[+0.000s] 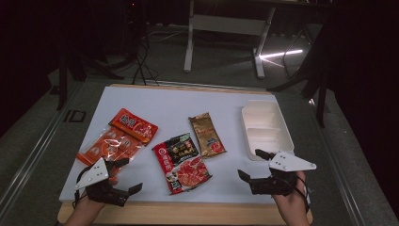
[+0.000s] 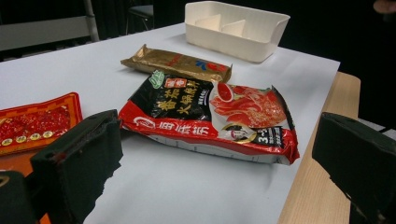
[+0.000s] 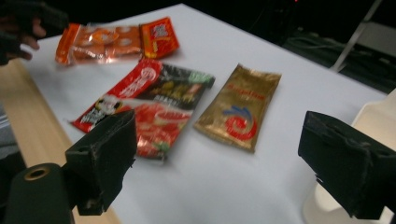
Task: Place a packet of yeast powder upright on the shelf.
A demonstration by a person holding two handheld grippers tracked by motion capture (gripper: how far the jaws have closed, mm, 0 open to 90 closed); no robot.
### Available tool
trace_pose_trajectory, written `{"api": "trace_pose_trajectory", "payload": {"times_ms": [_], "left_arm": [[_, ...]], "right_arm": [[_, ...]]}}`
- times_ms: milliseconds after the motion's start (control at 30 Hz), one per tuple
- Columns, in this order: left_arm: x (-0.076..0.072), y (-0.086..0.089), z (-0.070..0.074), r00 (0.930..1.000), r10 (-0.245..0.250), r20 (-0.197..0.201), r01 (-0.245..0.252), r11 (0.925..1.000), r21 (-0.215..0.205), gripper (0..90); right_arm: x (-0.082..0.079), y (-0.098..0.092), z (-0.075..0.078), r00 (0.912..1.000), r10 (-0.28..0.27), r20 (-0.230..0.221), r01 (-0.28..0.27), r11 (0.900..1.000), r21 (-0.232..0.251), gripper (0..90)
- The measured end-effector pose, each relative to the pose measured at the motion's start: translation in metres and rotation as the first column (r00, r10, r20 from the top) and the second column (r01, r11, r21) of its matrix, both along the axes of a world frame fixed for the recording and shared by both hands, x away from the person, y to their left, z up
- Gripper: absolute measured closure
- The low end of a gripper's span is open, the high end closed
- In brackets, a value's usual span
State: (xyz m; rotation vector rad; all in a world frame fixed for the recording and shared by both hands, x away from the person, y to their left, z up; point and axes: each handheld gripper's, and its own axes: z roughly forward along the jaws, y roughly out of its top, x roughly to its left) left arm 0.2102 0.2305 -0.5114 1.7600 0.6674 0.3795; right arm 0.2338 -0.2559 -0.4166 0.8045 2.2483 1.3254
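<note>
Three flat food packets lie on the white table point(image 1: 169, 106). An orange-red packet point(image 1: 117, 136) point(image 3: 116, 37) point(image 2: 32, 123) lies at the left. A red-and-black packet point(image 1: 182, 162) point(image 2: 210, 116) point(image 3: 140, 100) sits in the middle. A gold packet point(image 1: 207, 134) point(image 2: 177, 63) point(image 3: 238, 107) lies just right of it. My left gripper point(image 1: 124, 176) point(image 2: 219, 163) hovers open at the front left, beside the orange-red packet. My right gripper point(image 1: 251, 165) point(image 3: 219, 163) stands open at the front right, close to the white tray; its jaws hold nothing.
A white divided tray point(image 1: 266, 127) point(image 2: 233, 28) point(image 3: 373, 116) rests empty at the right of the table. A wooden edge point(image 1: 188, 212) runs along the front. Beyond the table are dark floor, cables and a white desk frame point(image 1: 226, 28).
</note>
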Motion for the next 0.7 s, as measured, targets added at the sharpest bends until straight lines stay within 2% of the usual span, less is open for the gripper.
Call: {"api": "trace_pose_trajectory", "payload": {"times_ms": [100, 167, 300, 367, 700], "left_arm": [[0.000, 0.000, 0.000, 1.0000, -0.001, -0.002, 0.001, 1.0000, -0.003, 2.0], [0.000, 0.000, 0.000, 1.0000, -0.003, -0.004, 0.003, 1.0000, -0.008, 2.0], [0.000, 0.000, 0.000, 1.0000, -0.002, -0.005, 0.002, 1.0000, -0.003, 2.0], [0.000, 0.000, 0.000, 1.0000, -0.001, -0.003, 0.001, 1.0000, -0.003, 2.0], [0.000, 0.000, -0.001, 1.0000, -0.002, -0.008, 0.002, 1.0000, -0.004, 2.0]], "right_arm": [[0.006, 0.003, 0.010, 0.9996, -0.013, 0.025, 0.013, 1.000, 0.010, 11.3], [0.008, 0.004, 0.012, 0.9995, -0.010, 0.028, 0.010, 1.000, 0.012, 11.2], [0.018, 0.011, 0.019, 0.9977, -0.019, 0.065, 0.018, 1.000, 0.011, 11.3], [0.021, 0.013, 0.020, 0.9983, -0.019, 0.055, 0.018, 1.000, 0.013, 11.3], [0.047, 0.032, 0.022, 0.9968, -0.028, 0.074, 0.029, 1.000, -0.003, 12.8]]}}
